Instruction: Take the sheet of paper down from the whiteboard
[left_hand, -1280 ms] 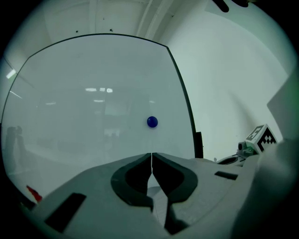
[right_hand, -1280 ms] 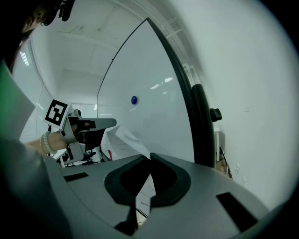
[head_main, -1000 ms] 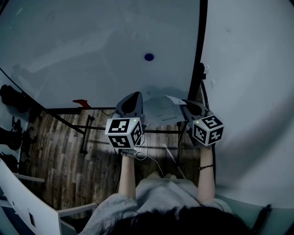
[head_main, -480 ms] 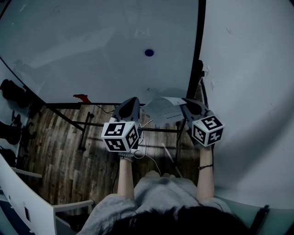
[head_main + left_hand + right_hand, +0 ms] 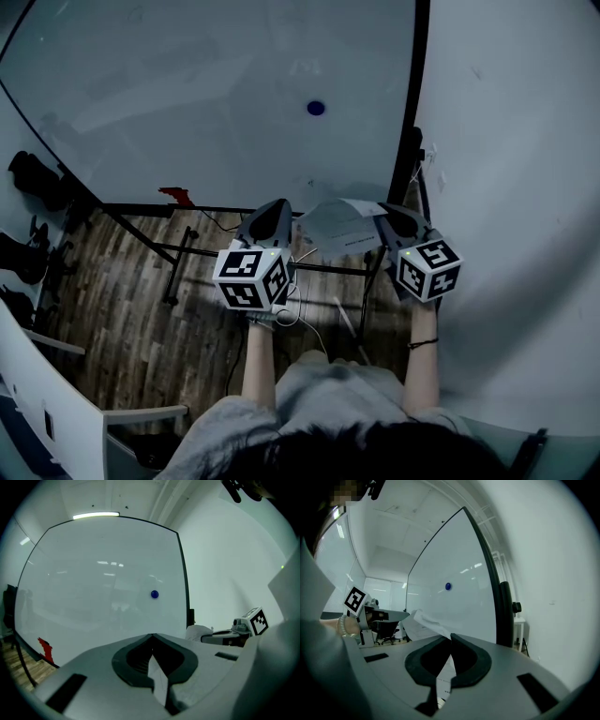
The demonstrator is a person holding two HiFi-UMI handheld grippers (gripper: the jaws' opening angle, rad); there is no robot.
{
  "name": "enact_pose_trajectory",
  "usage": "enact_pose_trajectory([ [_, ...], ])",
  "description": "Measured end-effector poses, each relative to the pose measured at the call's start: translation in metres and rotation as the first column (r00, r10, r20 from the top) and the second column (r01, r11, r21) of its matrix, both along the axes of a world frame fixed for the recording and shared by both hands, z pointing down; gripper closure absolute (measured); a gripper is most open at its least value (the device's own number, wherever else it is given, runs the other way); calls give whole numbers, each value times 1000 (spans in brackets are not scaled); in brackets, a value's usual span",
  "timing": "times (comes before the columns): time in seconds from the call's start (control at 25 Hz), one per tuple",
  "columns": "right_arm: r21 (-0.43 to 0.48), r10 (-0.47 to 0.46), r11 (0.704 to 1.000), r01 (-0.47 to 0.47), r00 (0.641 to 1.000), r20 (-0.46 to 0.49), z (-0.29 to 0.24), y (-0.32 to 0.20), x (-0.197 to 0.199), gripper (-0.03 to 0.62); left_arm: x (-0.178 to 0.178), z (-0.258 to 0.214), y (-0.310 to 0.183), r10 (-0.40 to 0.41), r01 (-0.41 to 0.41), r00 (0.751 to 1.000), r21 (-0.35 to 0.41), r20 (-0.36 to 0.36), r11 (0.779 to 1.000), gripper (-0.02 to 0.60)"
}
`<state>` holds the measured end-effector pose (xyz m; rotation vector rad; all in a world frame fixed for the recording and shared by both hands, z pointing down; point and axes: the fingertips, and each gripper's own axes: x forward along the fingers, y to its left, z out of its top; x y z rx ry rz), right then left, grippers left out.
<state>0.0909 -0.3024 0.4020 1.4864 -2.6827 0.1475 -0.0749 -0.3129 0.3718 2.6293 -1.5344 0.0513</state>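
The sheet of paper (image 5: pixel 339 225) is off the whiteboard (image 5: pixel 187 94) and hangs in the air, slightly buckled, between my two grippers. My right gripper (image 5: pixel 383 216) is shut on its right edge. In the right gripper view the printed sheet (image 5: pixel 444 679) runs through the closed jaws and curls away to the left. My left gripper (image 5: pixel 279 209) is at the sheet's left corner with its jaws together. A pale strip of paper (image 5: pixel 158 679) shows between them. A round blue magnet (image 5: pixel 316 108) stays on the board above.
The board's black right post (image 5: pixel 408 155) stands close to my right gripper, with a white wall (image 5: pixel 525 187) beyond it. A red object (image 5: pixel 174 196) sits at the board's lower edge. The black stand legs (image 5: pixel 178 253) cross the wooden floor. Dark chairs (image 5: pixel 33 178) are at the far left.
The left gripper has drawn slightly back and down from the board. The sheet between the grippers has bowed up more. The right gripper has stayed put.
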Motion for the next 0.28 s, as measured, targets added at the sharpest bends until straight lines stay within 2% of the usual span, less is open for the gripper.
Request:
enact_pose_trajectory([
  [0.28, -2, -1, 1000, 1, 1000, 2, -4, 3, -1, 594, -1, -5, 3, -11, 11, 1000, 1, -1, 1000, 575],
])
